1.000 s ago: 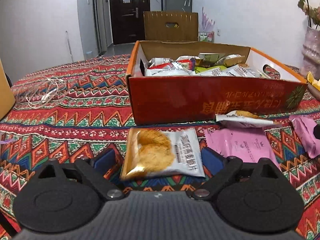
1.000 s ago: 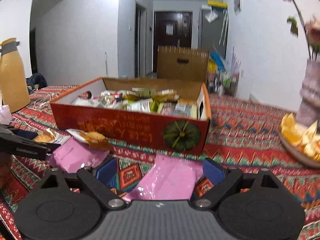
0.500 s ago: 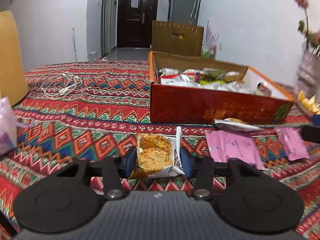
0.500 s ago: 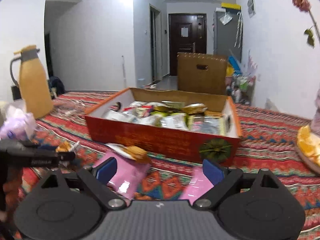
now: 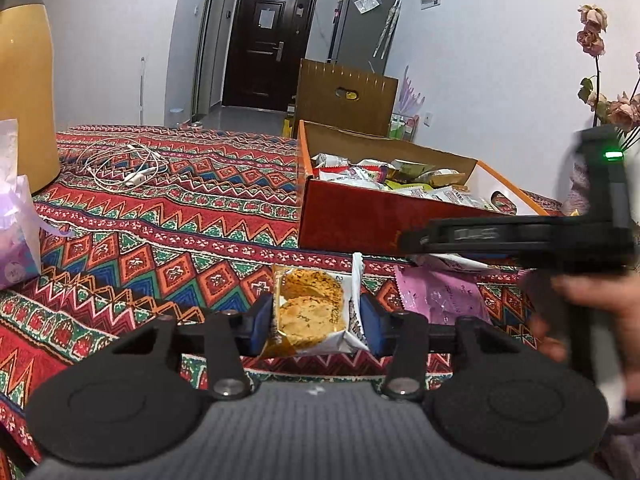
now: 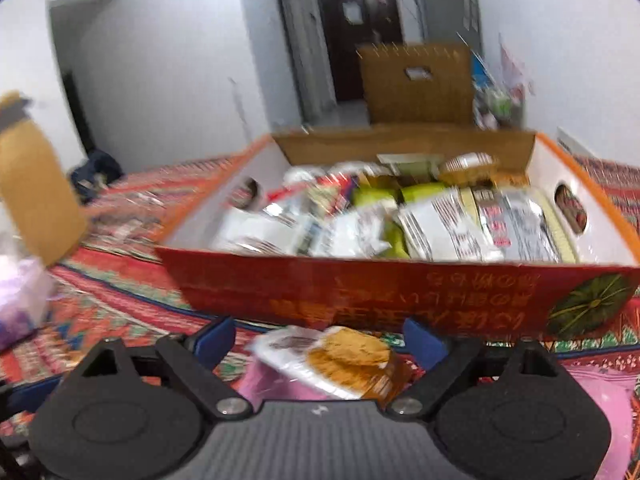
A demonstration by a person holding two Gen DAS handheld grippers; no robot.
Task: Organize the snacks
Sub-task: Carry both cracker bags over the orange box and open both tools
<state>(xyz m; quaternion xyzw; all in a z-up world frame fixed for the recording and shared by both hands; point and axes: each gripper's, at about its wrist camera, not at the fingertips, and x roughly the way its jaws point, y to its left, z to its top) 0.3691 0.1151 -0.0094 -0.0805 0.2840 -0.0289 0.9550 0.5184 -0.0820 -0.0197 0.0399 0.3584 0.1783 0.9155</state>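
My left gripper (image 5: 316,322) is shut on a cookie packet (image 5: 312,314), held just above the patterned tablecloth. The red cardboard snack box (image 5: 360,220) stands beyond it to the right, filled with several packets. A pink packet (image 5: 436,294) lies right of the held one. The right gripper's body (image 5: 520,236) crosses the left wrist view, a hand on its handle. In the blurred right wrist view my right gripper (image 6: 320,340) has its jaws closing around a second cookie packet (image 6: 340,360) lying on a pink packet (image 6: 264,380), in front of the red box (image 6: 400,292). Its pads stand clear of the packet.
A yellow thermos (image 5: 24,80) and a purple-white tissue pack (image 5: 16,232) stand at the left. White earphone cables (image 5: 128,164) lie on the cloth. A vase with flowers (image 5: 596,80) is at the far right. Another pink packet (image 6: 600,392) lies at the right.
The left gripper closed on the cookie packet and lifted it a little. The right gripper swung left from the pink packet to the second cookie packet, close to the box.
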